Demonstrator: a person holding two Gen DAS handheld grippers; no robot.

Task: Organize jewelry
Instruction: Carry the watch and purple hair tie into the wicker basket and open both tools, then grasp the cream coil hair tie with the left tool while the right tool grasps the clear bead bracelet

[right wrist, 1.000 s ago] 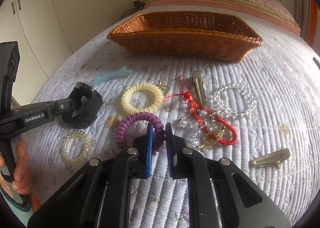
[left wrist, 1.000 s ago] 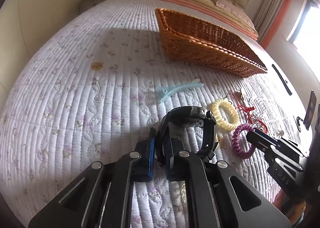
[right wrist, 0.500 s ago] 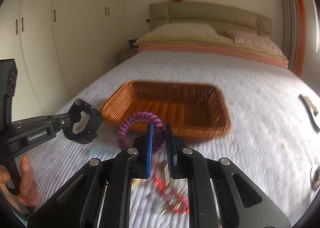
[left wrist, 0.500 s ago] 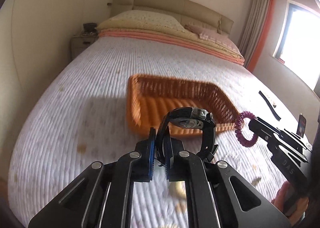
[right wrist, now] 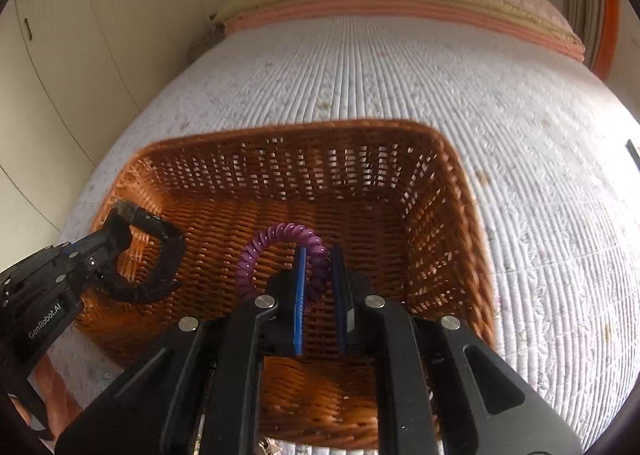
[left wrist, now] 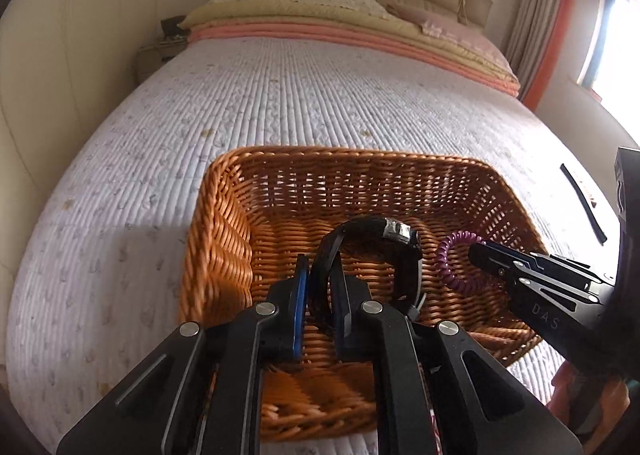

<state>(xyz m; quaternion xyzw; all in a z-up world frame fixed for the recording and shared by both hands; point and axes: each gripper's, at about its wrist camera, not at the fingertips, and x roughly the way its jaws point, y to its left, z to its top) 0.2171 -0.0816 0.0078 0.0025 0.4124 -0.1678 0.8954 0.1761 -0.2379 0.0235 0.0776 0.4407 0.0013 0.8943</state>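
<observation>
- A second ago both my tongs were down among the jewelry spread on the bed; now my left tongs [left wrist: 320, 295] and right tongs [right wrist: 319, 287] hang over the wicker basket [left wrist: 216, 239], and the loose pieces have gone from sight.
- My left tongs are clamped nearly closed on the strap of the black watch [left wrist: 372, 251], which stands up above the basket floor.
- My right tongs are pinched almost closed on the purple coil hair tie [right wrist: 276, 243], also above the basket floor.
- The left camera shows the window [left wrist: 616, 35], the curtain [left wrist: 536, 7] and a dark strap [left wrist: 582, 199] on the bed [left wrist: 280, 103] to the right of the basket.
- The right camera shows the wardrobe doors [right wrist: 80, 35] and my fingers [right wrist: 52, 387] under the left tongs' handle.
</observation>
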